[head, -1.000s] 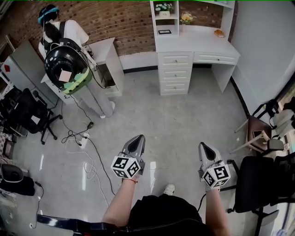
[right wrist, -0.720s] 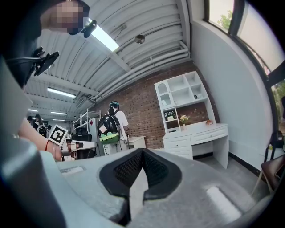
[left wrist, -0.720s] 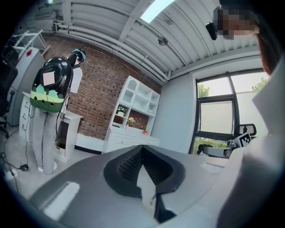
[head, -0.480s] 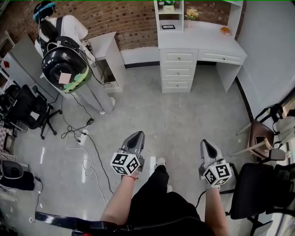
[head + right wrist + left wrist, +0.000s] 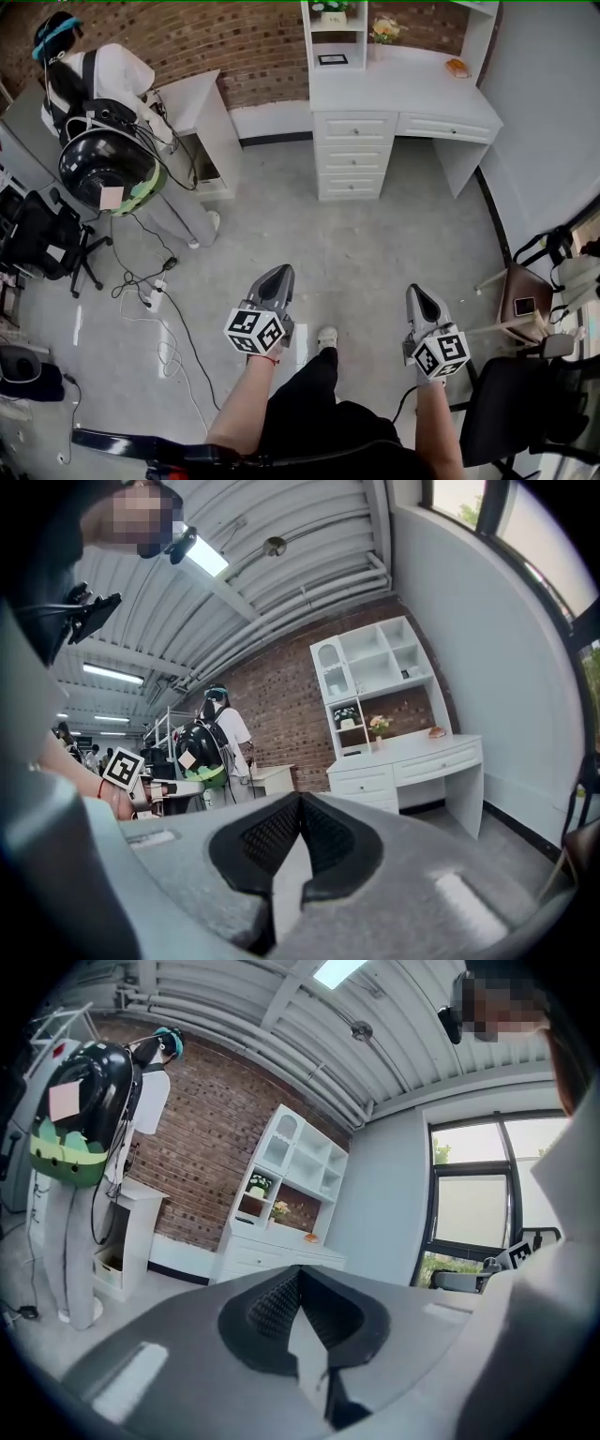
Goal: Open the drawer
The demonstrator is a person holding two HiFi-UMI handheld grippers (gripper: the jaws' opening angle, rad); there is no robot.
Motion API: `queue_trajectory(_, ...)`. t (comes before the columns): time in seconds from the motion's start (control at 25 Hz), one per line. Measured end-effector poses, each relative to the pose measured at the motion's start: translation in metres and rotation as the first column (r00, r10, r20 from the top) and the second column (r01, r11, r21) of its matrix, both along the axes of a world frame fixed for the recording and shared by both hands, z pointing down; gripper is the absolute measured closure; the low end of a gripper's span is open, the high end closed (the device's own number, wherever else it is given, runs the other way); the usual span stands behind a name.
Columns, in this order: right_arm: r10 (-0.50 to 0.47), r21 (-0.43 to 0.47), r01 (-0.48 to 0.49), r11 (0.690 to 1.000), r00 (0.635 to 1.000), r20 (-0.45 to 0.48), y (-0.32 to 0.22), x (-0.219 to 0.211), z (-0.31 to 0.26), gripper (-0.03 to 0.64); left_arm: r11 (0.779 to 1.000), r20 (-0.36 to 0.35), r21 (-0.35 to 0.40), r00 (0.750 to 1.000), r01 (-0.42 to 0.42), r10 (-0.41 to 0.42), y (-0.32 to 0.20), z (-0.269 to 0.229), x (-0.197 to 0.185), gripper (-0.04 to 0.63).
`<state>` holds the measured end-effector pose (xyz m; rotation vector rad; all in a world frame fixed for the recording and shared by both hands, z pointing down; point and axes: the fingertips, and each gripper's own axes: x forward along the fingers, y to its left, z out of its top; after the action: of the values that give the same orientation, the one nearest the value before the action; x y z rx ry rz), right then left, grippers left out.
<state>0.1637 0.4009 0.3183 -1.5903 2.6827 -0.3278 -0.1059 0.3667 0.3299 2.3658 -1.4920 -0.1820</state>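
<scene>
The white desk (image 5: 403,94) stands against the brick wall across the room. Its stack of three drawers (image 5: 352,155) is closed, and so is the wide drawer (image 5: 433,127) beside it. Both grippers are held out level over the grey floor, far short of the desk. My left gripper (image 5: 278,273) is shut with nothing in it, and my right gripper (image 5: 415,292) is also shut and empty. In the left gripper view the closed jaws (image 5: 298,1277) point toward the desk (image 5: 272,1252). The right gripper view shows its closed jaws (image 5: 300,801) and the desk (image 5: 405,766) ahead.
A person (image 5: 103,159) with a black pack stands at the left by a small white cabinet (image 5: 202,117). Cables (image 5: 155,300) trail on the floor. Black office chairs sit at the left (image 5: 42,234) and right (image 5: 525,394). A wooden stool (image 5: 520,292) stands on the right.
The whole view has shifted forward toward the desk, which looks slightly larger. A foot has stepped out below. Both grippers keep their place in the view and stay shut.
</scene>
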Motion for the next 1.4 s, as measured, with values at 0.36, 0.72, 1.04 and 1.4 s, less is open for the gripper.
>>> queue_trajectory(0.36, -0.054, -0.026, 0.052, 0.998, 0.997, -0.048, -0.110, -0.026, -0.003, 0.617, 1.000, 0.021, -0.027, 1.000, -0.011, 0.012, -0.113, -0.004, -0.010, 0.592)
queue_trajectory(0.72, -0.047, -0.026, 0.046, 0.999, 0.997, -0.059, -0.200, -0.037, 0.006, 0.617, 0.999, 0.019, -0.025, 0.999, -0.043, 0.044, -0.203, 0.005, -0.012, 0.592)
queue_trajectory(1.04, -0.038, -0.048, 0.036, 0.998, 0.998, -0.045, -0.241, -0.044, 0.013, 0.617, 0.997, 0.008, -0.036, 0.998, -0.066, 0.067, -0.244, 0.012, -0.009, 0.592)
queue_trajectory(1.4, -0.042, -0.083, 0.041, 0.996, 0.999, -0.014, -0.292, -0.035, 0.034, 0.617, 0.998, 0.012, -0.058, 1.000, -0.011, 0.012, -0.276, 0.028, -0.017, 0.592)
